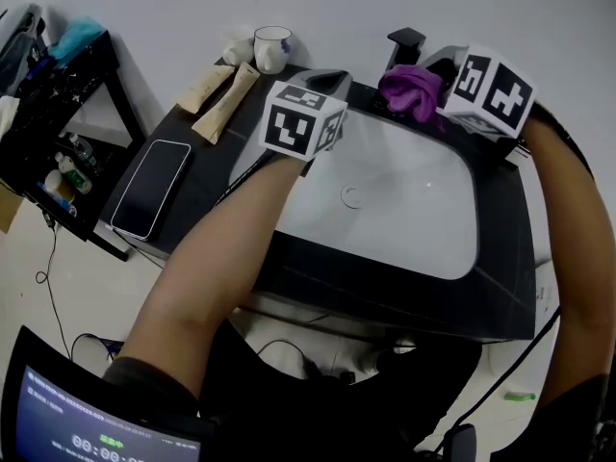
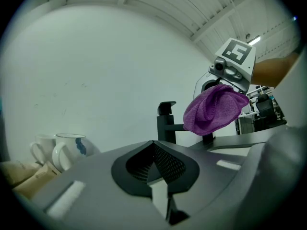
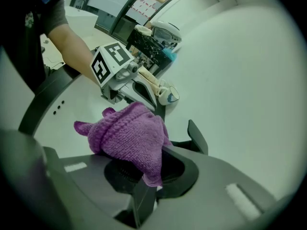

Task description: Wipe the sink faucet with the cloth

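— Two grippers over a bathroom sink: which one has the cloth?

— The right gripper (image 3: 144, 172). Its jaws are clamped on a bunched purple knitted cloth (image 3: 128, 132), which appears to rest on the spout of the black faucet (image 1: 404, 40) at the back edge of the white basin (image 1: 423, 229). The left gripper (image 2: 157, 166) has its jaws pressed together with nothing in them. It hovers over the basin's back left rim.

— How should the wipe be done well?

— My judgement: hold the clamp firm so the bunch doesn't slip. Press the cloth's loose bulk onto the metal, not the hard jaws. Run it along the spout, then round the upright post and the lever on top. The left gripper looks best held clear, over by the mug (image 1: 272, 46).

— What does each view add?

— The left gripper view shows the faucet side-on. The post and lever stand bare, and the cloth covers only the spout's outer end. The right gripper view hides that spout behind the cloth, and only a dark angled part of the faucet peeks out beside it. Only the head view takes in the whole counter, with a smartphone (image 1: 152, 189) lying flat at the left and two tubes (image 1: 223, 99) beside the mug.
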### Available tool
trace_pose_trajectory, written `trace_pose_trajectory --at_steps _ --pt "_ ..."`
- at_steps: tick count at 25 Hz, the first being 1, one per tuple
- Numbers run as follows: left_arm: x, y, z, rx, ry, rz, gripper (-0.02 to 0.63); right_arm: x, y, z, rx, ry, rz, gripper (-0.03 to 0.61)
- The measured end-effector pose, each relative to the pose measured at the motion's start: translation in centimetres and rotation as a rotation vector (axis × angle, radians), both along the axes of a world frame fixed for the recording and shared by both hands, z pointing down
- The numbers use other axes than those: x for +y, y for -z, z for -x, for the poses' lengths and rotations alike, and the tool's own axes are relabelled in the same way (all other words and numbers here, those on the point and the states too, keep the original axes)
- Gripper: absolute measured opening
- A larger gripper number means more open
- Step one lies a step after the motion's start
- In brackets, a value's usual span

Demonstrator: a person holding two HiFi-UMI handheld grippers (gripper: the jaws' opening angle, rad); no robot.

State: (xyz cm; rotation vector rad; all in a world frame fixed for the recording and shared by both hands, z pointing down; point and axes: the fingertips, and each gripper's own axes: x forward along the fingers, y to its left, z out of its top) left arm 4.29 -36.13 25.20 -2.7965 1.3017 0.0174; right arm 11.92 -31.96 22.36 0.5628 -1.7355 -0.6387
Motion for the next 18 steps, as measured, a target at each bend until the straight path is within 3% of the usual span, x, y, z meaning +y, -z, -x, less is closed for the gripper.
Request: trace_pose_trajectory --at_steps 12,15,18 --pt "0.2 -0.3 0.7 0.0 0.02 0.019 0.017 6.7 -2.6 -0.7 -0.003 0.073 0.139 0.054" --pt "0.4 -0.3 0.8 0.0 0.026 0.023 0.017 8.1 -4.2 -1.5 -0.018 0.076 0.127 0.054" --pt "0.3 -0.5 1.2 0.006 0.038 0.032 0.017 7.3 -5.4 -1.9 -0.116 0.039 0.058 0.055"
